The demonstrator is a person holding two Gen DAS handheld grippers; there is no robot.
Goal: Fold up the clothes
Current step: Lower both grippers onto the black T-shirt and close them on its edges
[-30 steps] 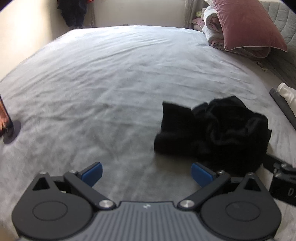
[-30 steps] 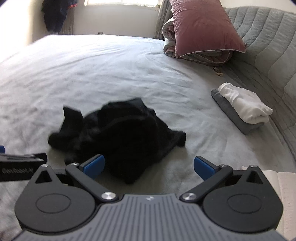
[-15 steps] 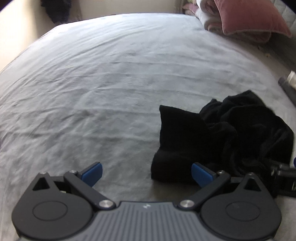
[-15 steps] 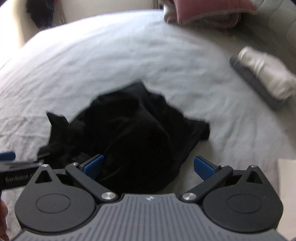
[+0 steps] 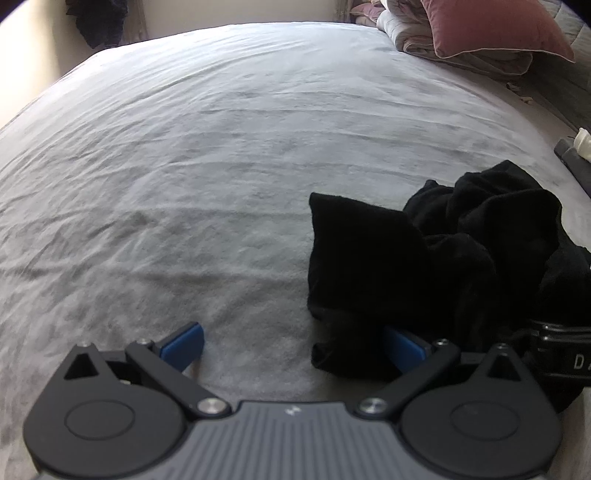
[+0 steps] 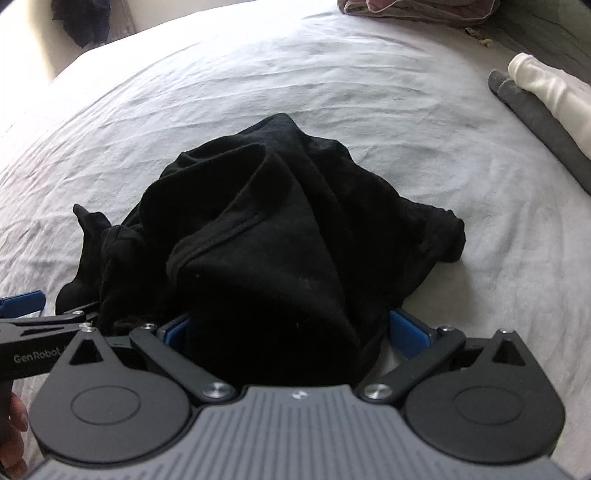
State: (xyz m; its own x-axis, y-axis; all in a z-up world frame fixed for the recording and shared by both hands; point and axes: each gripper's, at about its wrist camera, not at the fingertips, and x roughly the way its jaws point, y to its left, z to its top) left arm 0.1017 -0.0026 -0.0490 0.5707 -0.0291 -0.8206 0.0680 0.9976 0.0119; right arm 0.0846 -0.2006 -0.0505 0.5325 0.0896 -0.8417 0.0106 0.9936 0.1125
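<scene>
A crumpled black garment (image 5: 436, 258) (image 6: 266, 229) lies in a heap on the grey bed sheet (image 5: 207, 155). My left gripper (image 5: 291, 343) is open at the heap's left edge; its right blue pad (image 5: 400, 349) is partly covered by black cloth, its left pad (image 5: 183, 343) rests over bare sheet. My right gripper (image 6: 291, 328) is open and low, with the near fold of the garment lying between its wide-apart blue pads. The left gripper also shows at the left edge of the right wrist view (image 6: 26, 302).
Folded grey and white clothes (image 6: 543, 99) lie on the bed to the right. A dusky pink pillow (image 5: 491, 29) sits on rolled bedding at the far right. Dark clothing (image 5: 98, 18) hangs at the far left wall. Wide bare sheet stretches left and ahead.
Both grippers have dropped and moved forward to the black heap. Cloth now lies between the right gripper's pads and over the left gripper's right pad. Both stay open.
</scene>
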